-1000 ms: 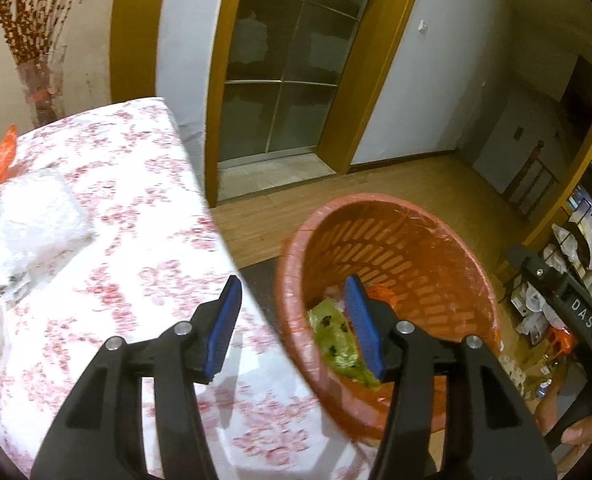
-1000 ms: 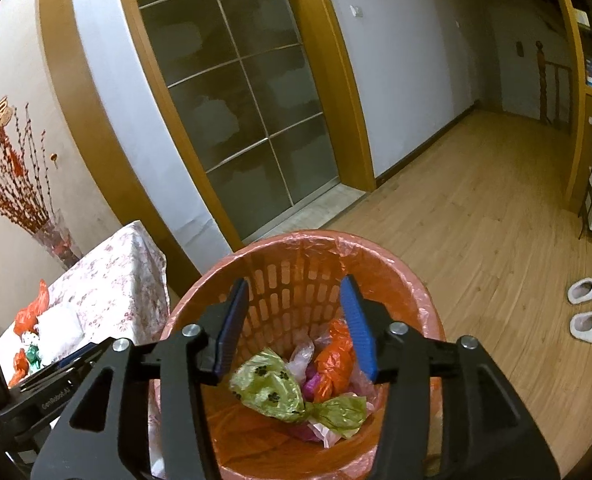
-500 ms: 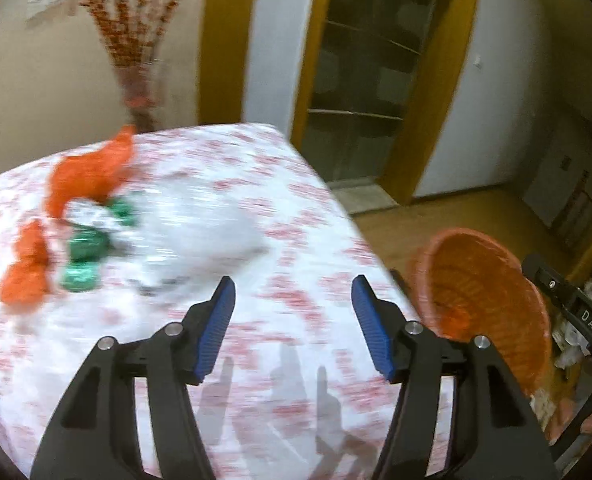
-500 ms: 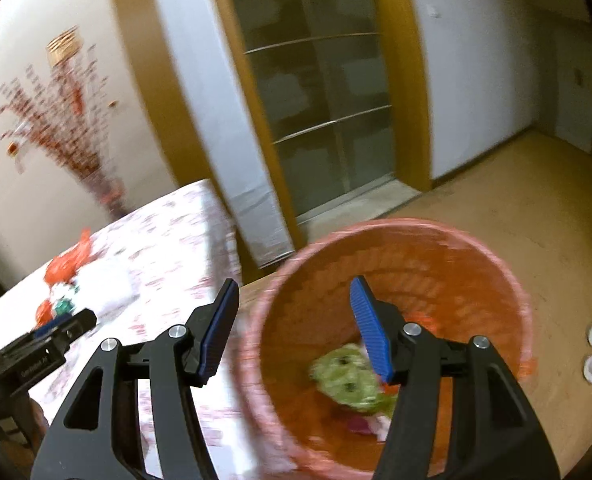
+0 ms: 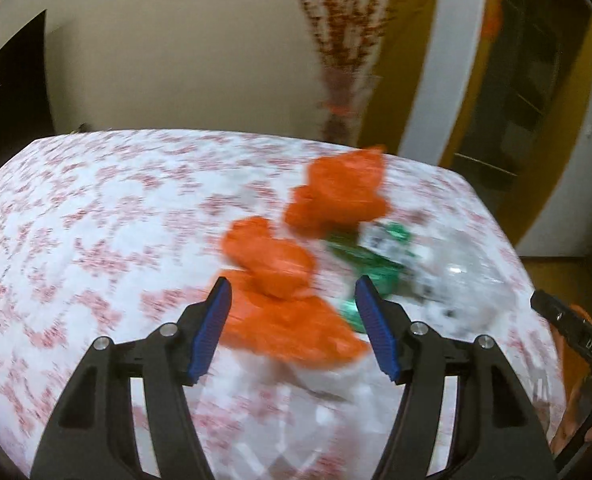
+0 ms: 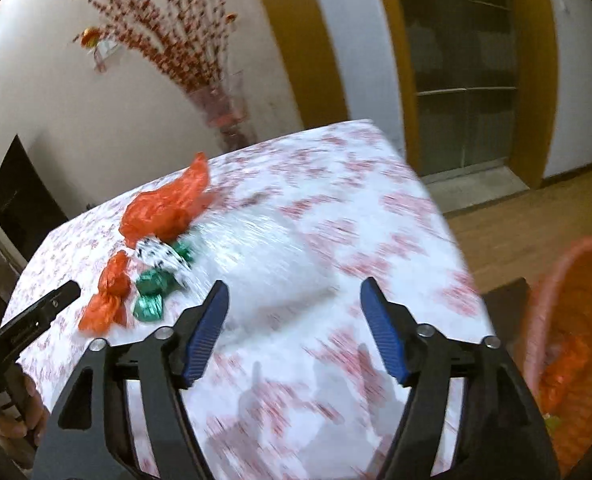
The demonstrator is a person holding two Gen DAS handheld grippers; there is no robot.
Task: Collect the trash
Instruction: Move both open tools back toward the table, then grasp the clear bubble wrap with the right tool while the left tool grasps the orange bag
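Trash lies on a table with a red-flowered white cloth [image 5: 96, 216]. My left gripper [image 5: 292, 320] is open and empty, just above a small orange bag [image 5: 272, 264]. A larger orange bag [image 5: 339, 196], green wrappers [image 5: 367, 264] and a clear crumpled plastic bag [image 5: 455, 276] lie beyond and to the right. My right gripper [image 6: 294, 328] is open and empty over the table [image 6: 375, 208], in front of the clear plastic bag [image 6: 264, 256]. The orange bags [image 6: 168, 204], green wrappers [image 6: 152, 292] and the left gripper's finger [image 6: 36, 312] are at its left. The orange trash basket [image 6: 575, 320] stands beside the table at the right.
A glass vase with red branches [image 6: 224, 116] stands at the table's far edge against the wall. A yellow-framed glass door [image 6: 463, 80] and wooden floor [image 6: 535, 216] lie to the right. A dark opening [image 6: 20, 200] is at the left.
Both grippers have swung left from the basket to the table. The left one now hovers over the small orange bag, the right one faces the clear plastic bag. Both stay open.
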